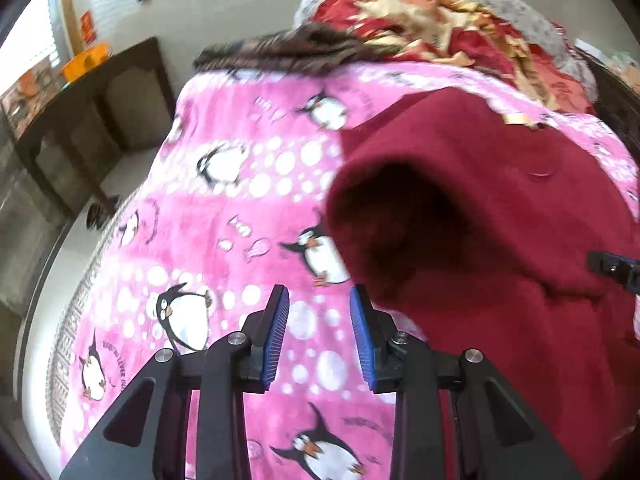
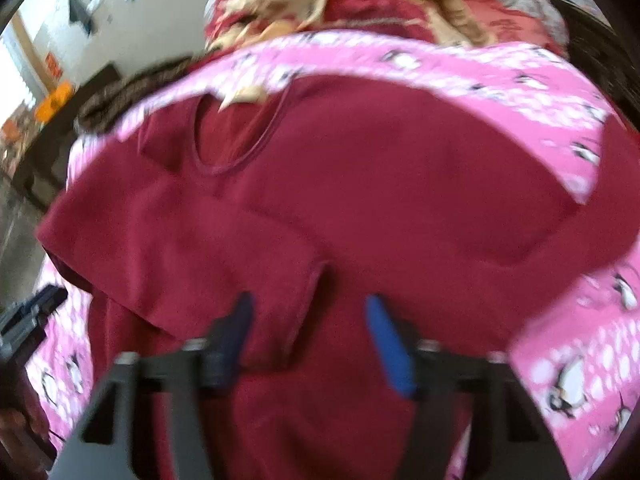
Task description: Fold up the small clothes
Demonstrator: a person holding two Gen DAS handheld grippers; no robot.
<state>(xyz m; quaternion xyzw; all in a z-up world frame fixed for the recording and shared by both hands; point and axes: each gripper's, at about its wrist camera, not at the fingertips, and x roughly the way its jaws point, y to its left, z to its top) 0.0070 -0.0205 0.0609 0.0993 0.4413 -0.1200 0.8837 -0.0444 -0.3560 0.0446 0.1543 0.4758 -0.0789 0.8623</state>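
Bed under pink penguin blanket (image 1: 248,184), maroon shirt (image 2: 360,200) spread on it, red-gold floral cloth (image 1: 440,20) beyond.

Daylight pours in from a window (image 1: 48,20) at upper left, blown out. Right wrist view's smeared with motion blur. Fisheye bends both views' edges into dark corners.

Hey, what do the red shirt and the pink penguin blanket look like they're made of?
The shirt looks like a soft knit, perhaps fleece or brushed cotton: matte, slightly fuzzy surface, a stitched ribbed neckline, limp folds at the sleeve. The blanket looks like plush printed fleece: a velvety nap, soft-edged penguin and bubble print, no sheen. Both views are blurred, so the weave itself cannot be made out.
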